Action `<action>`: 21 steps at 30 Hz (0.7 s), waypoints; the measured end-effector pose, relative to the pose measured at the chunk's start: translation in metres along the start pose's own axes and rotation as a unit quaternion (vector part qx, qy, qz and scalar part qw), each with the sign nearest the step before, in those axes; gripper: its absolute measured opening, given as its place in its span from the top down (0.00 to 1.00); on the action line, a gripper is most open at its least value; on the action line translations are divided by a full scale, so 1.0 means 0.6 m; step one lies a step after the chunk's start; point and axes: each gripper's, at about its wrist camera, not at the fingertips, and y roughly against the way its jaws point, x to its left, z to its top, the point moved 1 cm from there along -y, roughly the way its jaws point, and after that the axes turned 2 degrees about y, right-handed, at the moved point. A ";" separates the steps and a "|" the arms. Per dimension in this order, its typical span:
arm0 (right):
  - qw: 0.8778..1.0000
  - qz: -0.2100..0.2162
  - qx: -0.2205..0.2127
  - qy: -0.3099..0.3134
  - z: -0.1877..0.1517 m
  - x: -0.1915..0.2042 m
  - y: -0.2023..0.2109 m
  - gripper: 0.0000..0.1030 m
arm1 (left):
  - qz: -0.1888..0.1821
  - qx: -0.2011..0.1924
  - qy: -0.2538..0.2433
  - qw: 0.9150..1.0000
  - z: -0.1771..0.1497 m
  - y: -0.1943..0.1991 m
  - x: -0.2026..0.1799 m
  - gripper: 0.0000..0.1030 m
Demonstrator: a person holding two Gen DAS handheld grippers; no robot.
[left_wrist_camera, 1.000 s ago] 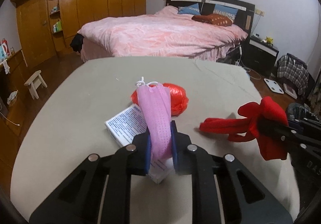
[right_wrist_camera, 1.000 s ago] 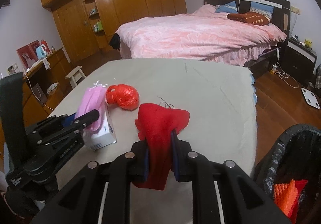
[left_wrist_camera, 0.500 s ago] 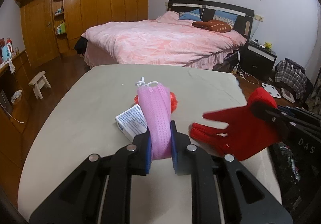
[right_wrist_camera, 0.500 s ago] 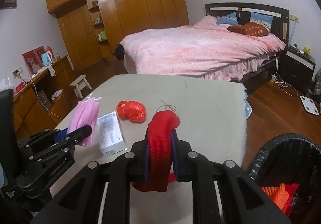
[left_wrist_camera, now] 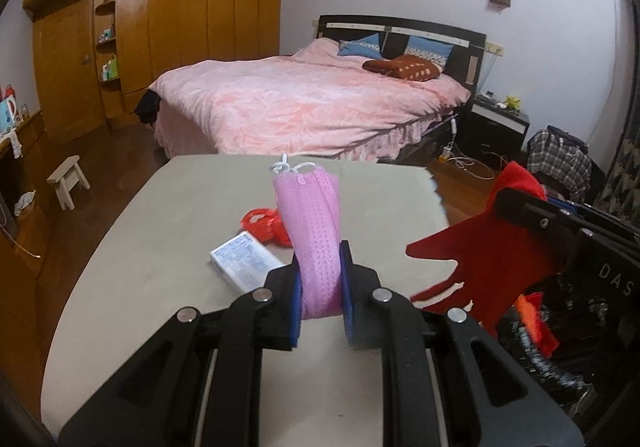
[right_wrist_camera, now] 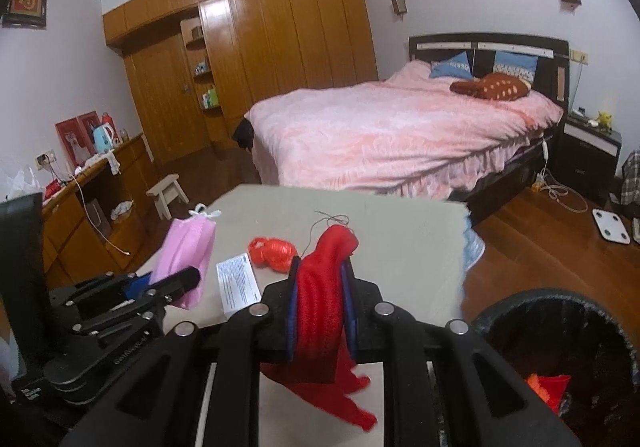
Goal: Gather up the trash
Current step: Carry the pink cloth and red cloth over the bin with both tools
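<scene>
Pinching a pink mask (left_wrist_camera: 316, 231) in the left fingers (left_wrist_camera: 320, 301) and a red glove (right_wrist_camera: 320, 295) in the right fingers (right_wrist_camera: 320, 307), both lifted off the counter (left_wrist_camera: 160, 267), probably bound for the bin (right_wrist_camera: 560, 327).

My right gripper (right_wrist_camera: 320, 301) pinches a red knitted glove (right_wrist_camera: 322, 299) above the grey-topped table (right_wrist_camera: 400, 231). To its left, my left gripper (right_wrist_camera: 176, 285) clamps a pink pleated face mask (right_wrist_camera: 186, 253). A black-lined round bin (right_wrist_camera: 568, 359) sits lower right.
</scene>
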 end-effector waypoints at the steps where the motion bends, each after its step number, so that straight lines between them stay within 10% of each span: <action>1: 1.000 -0.003 -0.004 0.001 0.004 0.000 0.010 0.82 | -0.003 -0.002 -0.002 1.000 0.004 0.003 -0.006 0.85; 21: 0.994 -0.101 -0.032 -0.025 0.009 -0.145 0.154 0.82 | -0.103 -0.023 -0.058 0.993 0.027 0.020 -0.196 0.85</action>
